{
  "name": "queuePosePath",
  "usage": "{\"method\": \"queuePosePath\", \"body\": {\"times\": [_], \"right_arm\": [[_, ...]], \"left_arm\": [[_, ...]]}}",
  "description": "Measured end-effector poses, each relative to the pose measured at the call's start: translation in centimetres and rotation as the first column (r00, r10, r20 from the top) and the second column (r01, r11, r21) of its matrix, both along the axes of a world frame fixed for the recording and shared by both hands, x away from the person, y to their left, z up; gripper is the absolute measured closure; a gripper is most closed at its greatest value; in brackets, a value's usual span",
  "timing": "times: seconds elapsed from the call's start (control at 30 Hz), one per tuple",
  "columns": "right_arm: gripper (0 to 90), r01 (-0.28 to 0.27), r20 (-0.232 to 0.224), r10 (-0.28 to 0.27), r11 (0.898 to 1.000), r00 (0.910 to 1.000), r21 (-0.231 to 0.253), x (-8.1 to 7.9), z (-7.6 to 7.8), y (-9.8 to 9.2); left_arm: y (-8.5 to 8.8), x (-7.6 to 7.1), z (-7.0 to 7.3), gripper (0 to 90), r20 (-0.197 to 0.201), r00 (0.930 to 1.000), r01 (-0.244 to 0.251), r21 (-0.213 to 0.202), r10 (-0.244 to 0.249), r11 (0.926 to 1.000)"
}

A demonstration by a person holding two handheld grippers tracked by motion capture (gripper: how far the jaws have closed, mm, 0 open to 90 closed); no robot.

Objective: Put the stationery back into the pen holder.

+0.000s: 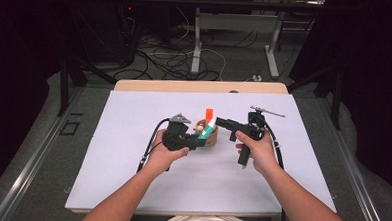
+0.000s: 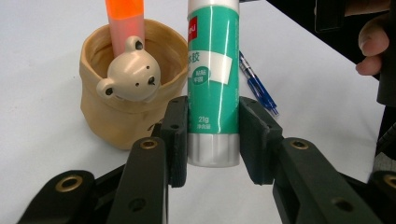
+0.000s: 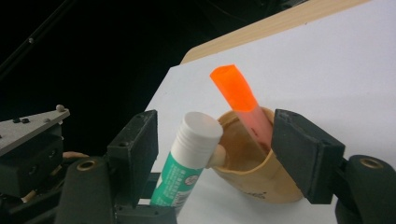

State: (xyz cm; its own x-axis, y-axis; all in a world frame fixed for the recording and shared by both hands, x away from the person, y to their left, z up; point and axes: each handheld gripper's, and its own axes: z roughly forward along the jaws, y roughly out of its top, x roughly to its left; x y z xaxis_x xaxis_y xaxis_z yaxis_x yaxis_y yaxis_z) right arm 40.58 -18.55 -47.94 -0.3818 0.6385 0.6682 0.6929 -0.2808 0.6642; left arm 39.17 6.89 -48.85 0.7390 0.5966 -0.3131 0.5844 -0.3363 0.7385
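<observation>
Overall brightness: high view is dim at the borders, bright only on the white table sheet (image 1: 132, 153); surroundings fall to near black.
Light source: overhead, even; no hard directional beam evident.
Shadows: soft and faint beneath the forearms in the high view; a weak shadow lies under the tan pot (image 2: 126, 107) in the left gripper view.
Glare: vertical highlight streaks on the glue stick (image 2: 213, 84); the orange marker (image 3: 238, 95) is oversaturated, its surface detail lost.
Focus: left gripper view is sharp at mid-range, with the nearest jaw parts slightly soft; right gripper view shows mild softness throughout.
Distortion: the high view bends straight lines near its edges.
Resolution: high view coarse, small detail unreadable.
</observation>
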Motion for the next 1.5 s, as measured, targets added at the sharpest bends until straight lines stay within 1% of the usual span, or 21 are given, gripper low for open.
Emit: {"method": "queuePosePath", "body": {"times": [0.07,0.13,0.3,0.33,0.4,0.5,0.53,0.57,0.6,0.67,0.83,0.87,0.93,1.0,1.1,1.13,1.2,1.27,1.37,1.43,1.5], "right_arm": [[32.8,-0.001,-0.005,0.001,1.000,1.0000,0.003,0.1,-0.2,0.2],[33.7,-0.030,-0.016,0.030,1.000,0.9994,-0.008,0.1,-0.4,0.2],[36.2,-0.029,-0.045,0.031,0.999,0.9985,0.034,0.2,-0.7,0.4],[36.5,-0.040,-0.041,0.041,0.999,0.9983,0.027,0.2,-0.8,0.3],[36.8,-0.045,-0.065,0.048,0.998,0.9968,0.043,0.2,-1.0,0.4],[38.6,-0.047,-0.075,0.051,0.998,0.9959,0.052,0.1,-1.3,0.6],[39.0,-0.061,-0.081,0.064,0.997,0.9946,0.043,0.1,-1.3,0.6],[39.7,-0.048,-0.081,0.052,0.998,0.9953,0.049,0.1,-1.4,0.8],[40.6,-0.070,-0.084,0.073,0.997,0.9938,0.038,0.1,-1.5,0.7],[41.8,-0.062,-0.091,0.065,0.997,0.9937,0.039,0.1,-1.5,0.9],[46.8,-0.076,-0.102,0.080,0.996,0.9915,0.046,0.0,-1.6,1.1],[47.2,-0.071,-0.099,0.074,0.997,0.9923,0.036,0.1,-1.6,1.2],[48.4,-0.079,-0.103,0.083,0.996,0.9913,0.036,0.1,-1.7,1.2],[50.5,-0.069,-0.103,0.072,0.997,0.9921,0.033,0.1,-1.8,1.4],[52.4,-0.073,-0.124,0.077,0.997,0.9893,0.040,0.1,-1.8,1.4],[53.5,-0.060,-0.124,0.066,0.997,0.9900,0.049,0.1,-1.8,1.5],[55.7,-0.073,-0.131,0.079,0.996,0.9882,0.054,0.2,-1.8,1.2],[57.2,-0.055,-0.141,0.063,0.997,0.9880,0.058,0.2,-1.9,1.3],[58.3,-0.064,-0.163,0.074,0.996,0.9839,0.066,0.3,-1.9,1.3],[58.8,-0.065,-0.158,0.073,0.996,0.9846,0.058,0.3,-2.0,1.2],[59.5,-0.065,-0.169,0.075,0.996,0.9828,0.067,0.3,-2.0,1.2]], "left_arm": [[-0.1,-0.1,-0.1,66.1,0.002,1.0000,-0.002,-0.002,0.002,1.0000],[-0.2,-0.1,-0.1,66.1,0.005,1.0000,0.001,0.006,-0.001,1.0000],[-0.4,-0.2,-0.2,66.1,0.011,0.9999,0.007,0.006,-0.007,1.0000],[-0.5,-0.2,-0.2,66.1,0.013,0.9998,0.014,0.005,-0.014,0.9999],[-0.7,-0.3,-0.2,66.1,0.013,0.9998,0.012,0.004,-0.012,0.9999],[-0.8,-0.3,-0.2,66.1,0.016,0.9996,0.022,0.006,-0.022,0.9997],[-0.9,-0.4,-0.2,66.1,0.014,0.9996,0.022,0.010,-0.022,0.9997],[-0.9,-0.4,-0.3,66.1,0.016,0.9995,0.027,0.008,-0.027,0.9996],[-1.0,-0.4,-0.3,66.1,0.018,0.9993,0.033,0.011,-0.033,0.9994],[-1.1,-0.5,-0.3,66.0,0.018,0.9992,0.037,0.011,-0.037,0.9993],[-1.2,-0.5,-0.3,66.1,0.025,0.9987,0.043,0.015,-0.044,0.9989],[-1.2,-0.5,-0.3,66.1,0.031,0.9983,0.049,0.020,-0.050,0.9986],[-1.2,-0.5,-0.3,66.1,0.027,0.9982,0.053,0.019,-0.053,0.9984],[-1.3,-0.6,-0.3,66.1,0.024,0.9984,0.051,0.018,-0.052,0.9985],[-1.4,-0.6,-0.4,66.1,0.025,0.9980,0.057,0.021,-0.058,0.9981],[-1.4,-0.7,-0.4,66.1,0.023,0.9982,0.055,0.019,-0.055,0.9983],[-1.4,-0.7,-0.4,66.1,0.023,0.9981,0.056,0.022,-0.057,0.9982],[-1.5,-0.7,-0.4,66.1,0.028,0.9978,0.060,0.020,-0.060,0.9980],[-1.5,-0.7,-0.4,66.1,0.031,0.9973,0.066,0.033,-0.067,0.9973],[-1.5,-0.6,-0.4,66.1,0.030,0.9972,0.068,0.033,-0.069,0.9971],[-1.5,-0.6,-0.5,66.0,0.026,0.9974,0.066,0.030,-0.067,0.9973]]}}
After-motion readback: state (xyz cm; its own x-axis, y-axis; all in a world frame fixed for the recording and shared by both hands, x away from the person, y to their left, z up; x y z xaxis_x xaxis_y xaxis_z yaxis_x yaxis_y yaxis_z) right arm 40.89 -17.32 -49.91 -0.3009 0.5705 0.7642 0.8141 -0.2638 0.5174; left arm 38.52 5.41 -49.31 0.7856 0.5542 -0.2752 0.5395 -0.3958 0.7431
